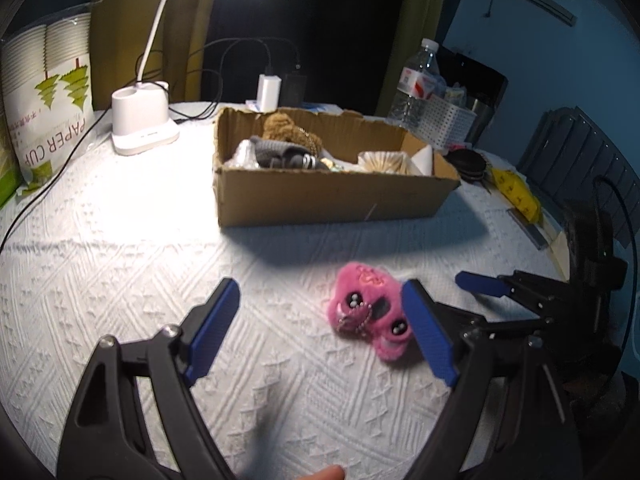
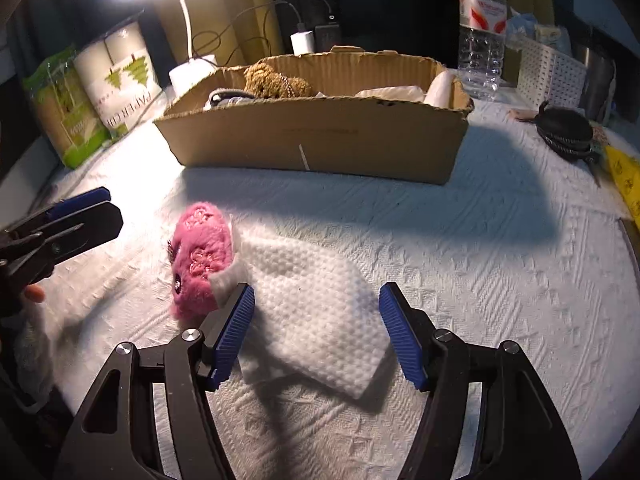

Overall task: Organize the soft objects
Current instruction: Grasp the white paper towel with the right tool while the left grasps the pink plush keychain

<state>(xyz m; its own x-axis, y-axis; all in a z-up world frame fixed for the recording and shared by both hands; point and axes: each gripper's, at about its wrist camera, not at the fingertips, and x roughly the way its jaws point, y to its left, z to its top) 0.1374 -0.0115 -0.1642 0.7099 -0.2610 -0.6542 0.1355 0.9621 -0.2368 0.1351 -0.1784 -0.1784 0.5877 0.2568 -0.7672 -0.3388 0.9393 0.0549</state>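
1. The left gripper point(image 1: 320, 320) has its fingers spread wide and holds nothing.
2. The right gripper point(image 2: 316, 332) is also spread, above a white cloth point(image 2: 320, 312).
3. The pink plush toy point(image 2: 202, 256) lies on the tablecloth point(image 2: 500, 280), touching the cloth at its 10 o'clock.
4. The cardboard box point(image 2: 320, 140) stands at 12 o'clock.

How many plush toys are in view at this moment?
2. A pink plush toy lies on the tablecloth in front of the cardboard box; a brown plush toy sits inside the box at the back. Others may be buried among the box's contents.
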